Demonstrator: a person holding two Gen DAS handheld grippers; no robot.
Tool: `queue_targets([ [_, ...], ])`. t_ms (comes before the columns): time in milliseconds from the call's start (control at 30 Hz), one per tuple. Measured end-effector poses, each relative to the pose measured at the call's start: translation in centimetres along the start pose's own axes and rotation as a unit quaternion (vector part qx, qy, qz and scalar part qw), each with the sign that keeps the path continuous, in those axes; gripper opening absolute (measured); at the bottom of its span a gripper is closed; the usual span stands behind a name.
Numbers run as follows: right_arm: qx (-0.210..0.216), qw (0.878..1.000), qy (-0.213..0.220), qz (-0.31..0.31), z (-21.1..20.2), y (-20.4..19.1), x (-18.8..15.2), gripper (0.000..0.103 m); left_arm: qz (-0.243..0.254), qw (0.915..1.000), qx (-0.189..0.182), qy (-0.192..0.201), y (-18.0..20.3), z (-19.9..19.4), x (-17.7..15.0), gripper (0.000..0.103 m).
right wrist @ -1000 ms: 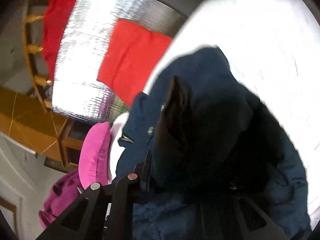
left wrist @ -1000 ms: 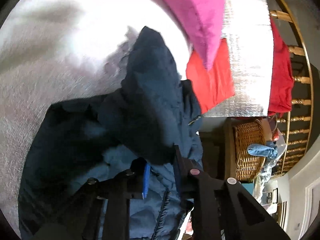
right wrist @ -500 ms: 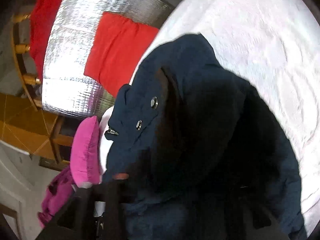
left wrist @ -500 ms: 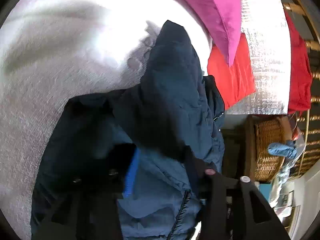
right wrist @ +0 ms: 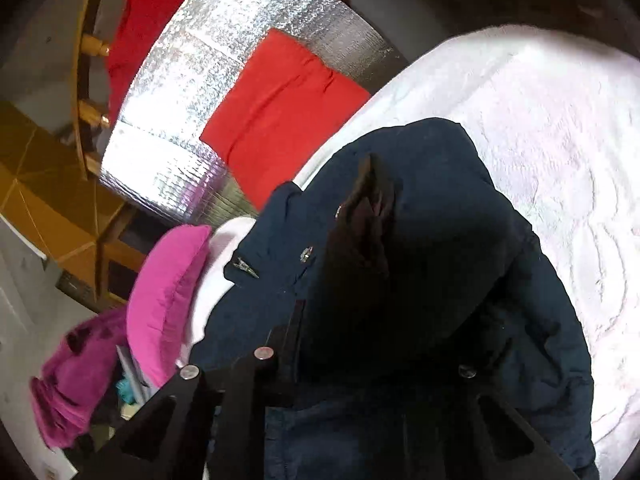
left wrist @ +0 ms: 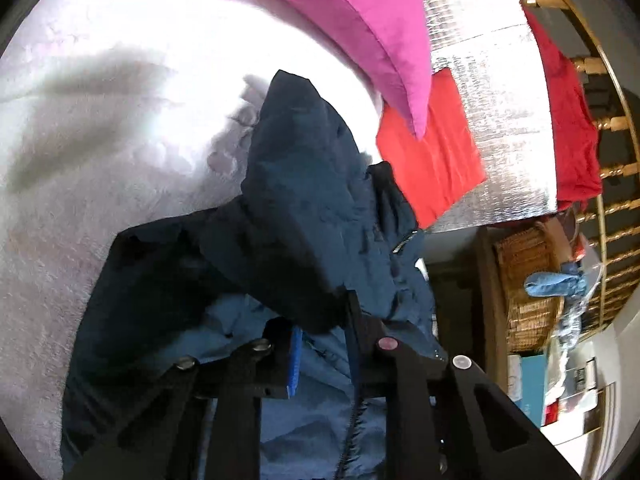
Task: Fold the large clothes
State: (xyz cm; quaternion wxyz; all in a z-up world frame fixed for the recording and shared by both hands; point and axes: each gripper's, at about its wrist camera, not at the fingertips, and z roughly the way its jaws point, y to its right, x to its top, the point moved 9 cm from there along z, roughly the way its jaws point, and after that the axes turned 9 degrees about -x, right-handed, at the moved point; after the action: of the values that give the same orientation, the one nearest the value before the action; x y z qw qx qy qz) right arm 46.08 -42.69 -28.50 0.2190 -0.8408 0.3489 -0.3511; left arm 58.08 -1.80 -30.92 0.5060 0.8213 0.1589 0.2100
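bed (left wrist: 80,208): one, covered in a white fuzzy blanket; it carries the jacket and the pillow.
foil sheet (left wrist: 500,100): one, silver, hanging past the bed's far edge; a red cloth lies against it.
jacket (left wrist: 304,208): one, dark navy and puffy, lying on the bed; its hood (right wrist: 432,184) is raised in a peak; metal snaps and a zipper pull show at the collar in the right wrist view.
pillow (left wrist: 360,12): one, pink, at the bed's edge, its corner overlapping the red cloth in the left wrist view.
red cloths: two; one flat piece (right wrist: 280,116) on the foil, one (left wrist: 572,120) draped over a wooden railing (left wrist: 612,124).
basket (left wrist: 524,292): one, wicker, beside the bed, with a blue item on its rim.
left gripper (left wrist: 324,340): jaws spread with jacket fabric bunched between them; whether the fabric is pinched, cannot tell.
right gripper (right wrist: 372,360): over the jacket; the left finger shows, the other side is lost in dark fabric, so its state cannot be told.
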Motion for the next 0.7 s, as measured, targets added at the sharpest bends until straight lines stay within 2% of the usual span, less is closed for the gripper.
queue_targets([
  [67, -0.027, 0.999, -0.039, 0.018, 1.8, 1.7, -1.0, 0.021, -0.01, 0.9991, 0.034, -0.023, -1.6, 0.9, -0.6, 0.021],
  [100, -0.022, 0.997, -0.057, 0.037, 2.6, 2.5, -1.5, 0.021, -0.014, 0.9988, 0.04, -0.027, -1.9, 1.1, -0.9, 0.021],
  [167, -0.006, 0.996, -0.069, 0.06, 2.8, 2.7, -1.4, 0.025, -0.017, 0.9985, 0.044, -0.028, -1.7, 1.0, -0.9, 0.021],
  [267, -0.002, 0.996, -0.072, 0.059, 2.0, 2.3, -1.0, 0.028, -0.01, 0.9973, 0.065, -0.03, -1.1, 0.4, -0.9, 0.025],
  [300, -0.006, 0.995, -0.077, 0.057, 1.9, 2.3, -1.2, 0.034, -0.012, 0.9968, 0.072, -0.032, -1.2, 0.2, -0.9, 0.027],
  [333, -0.009, 0.995, -0.085, 0.06, 1.8, 2.3, -1.4, 0.038, -0.016, 0.9958, 0.082, -0.037, -1.3, 0.1, -1.1, 0.035],
  [367, -0.008, 0.993, -0.094, 0.067, 1.4, 2.6, -1.6, 0.051, -0.02, 0.9946, 0.093, -0.042, -1.5, -0.1, -1.3, 0.043],
  [400, -0.001, 0.992, -0.099, 0.073, 1.0, 2.9, -1.8, 0.061, -0.022, 0.994, 0.098, -0.045, -1.4, -0.2, -1.5, 0.044],
  [500, 0.007, 0.993, -0.096, 0.076, -1.1, 3.0, -1.7, 0.062, -0.012, 0.992, 0.114, -0.053, -1.1, -0.9, -2.6, 0.046],
  [567, 0.015, 0.993, -0.097, 0.073, -2.7, 3.0, -1.6, 0.062, 0.01, 0.9893, 0.133, -0.059, -0.4, -1.4, -3.2, 0.052],
  [700, 0.017, 0.994, -0.084, 0.065, -5.9, 3.4, -1.7, 0.062, 0.058, 0.984, 0.153, -0.07, 1.1, -2.6, -4.6, 0.056],
])
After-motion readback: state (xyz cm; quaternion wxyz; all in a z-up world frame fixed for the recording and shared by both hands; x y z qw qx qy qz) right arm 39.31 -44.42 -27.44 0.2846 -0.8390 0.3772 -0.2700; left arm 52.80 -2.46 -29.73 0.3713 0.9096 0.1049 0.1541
